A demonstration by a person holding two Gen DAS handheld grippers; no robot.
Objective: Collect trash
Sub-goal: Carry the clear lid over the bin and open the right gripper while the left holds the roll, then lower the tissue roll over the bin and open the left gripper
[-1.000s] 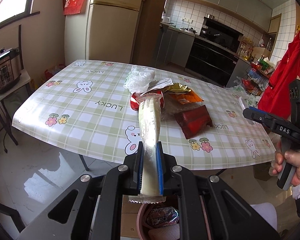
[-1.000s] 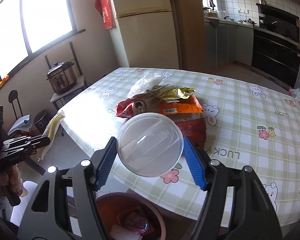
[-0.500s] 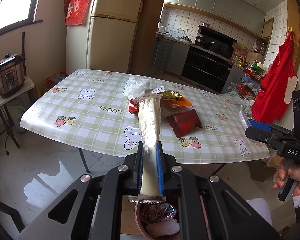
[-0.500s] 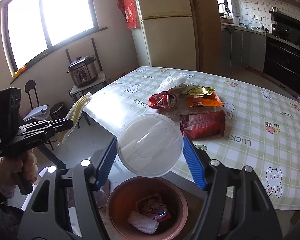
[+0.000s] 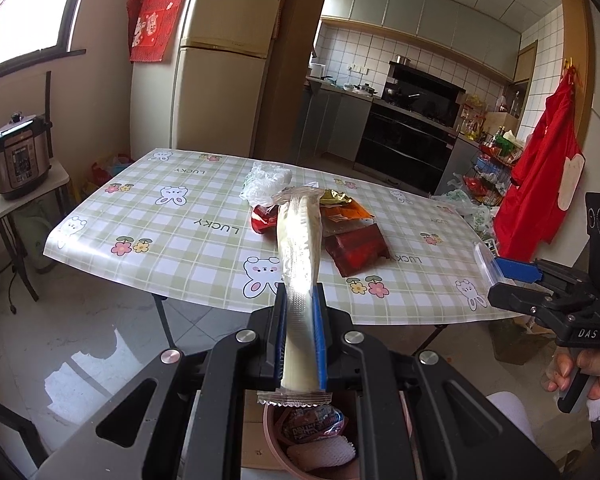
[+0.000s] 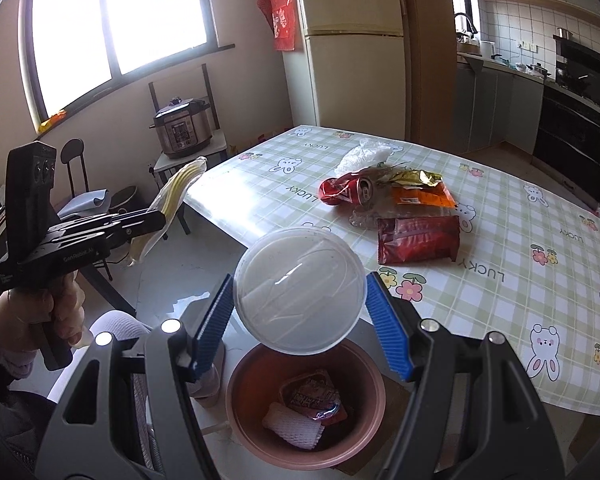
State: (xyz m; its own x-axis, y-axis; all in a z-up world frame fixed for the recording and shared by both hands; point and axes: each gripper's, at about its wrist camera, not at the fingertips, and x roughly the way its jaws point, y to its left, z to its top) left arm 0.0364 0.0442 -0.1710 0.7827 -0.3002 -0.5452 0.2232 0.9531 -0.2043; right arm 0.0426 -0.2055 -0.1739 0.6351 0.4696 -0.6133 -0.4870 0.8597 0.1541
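Note:
My left gripper [image 5: 300, 294] is shut on a long pale yellow wrapper [image 5: 298, 236], which sticks out forward over the floor short of the table. My right gripper [image 6: 300, 280] is shut on a clear round plastic container [image 6: 300, 300], pads pressing its two sides. Below both stands a brown-pink bin [image 6: 240, 400] holding a red wrapper and a white foam net. On the table lie a crushed red can [image 6: 348, 190], an orange packet [image 6: 420, 196], a dark red packet [image 6: 418, 240], a gold wrapper [image 6: 414, 178] and a crumpled white bag [image 6: 362, 156].
The checked tablecloth [image 6: 500, 300] hangs over the table's near edge. A pressure cooker [image 6: 182, 128] sits on a small stand by the window, with a chair [image 6: 74, 160] next to it. A fridge [image 6: 352, 60] is behind the table. A red apron [image 5: 540, 184] hangs at right.
Both grippers have drawn back from the table with their loads still held. The table looks farther off, and the bin shows more fully below them.

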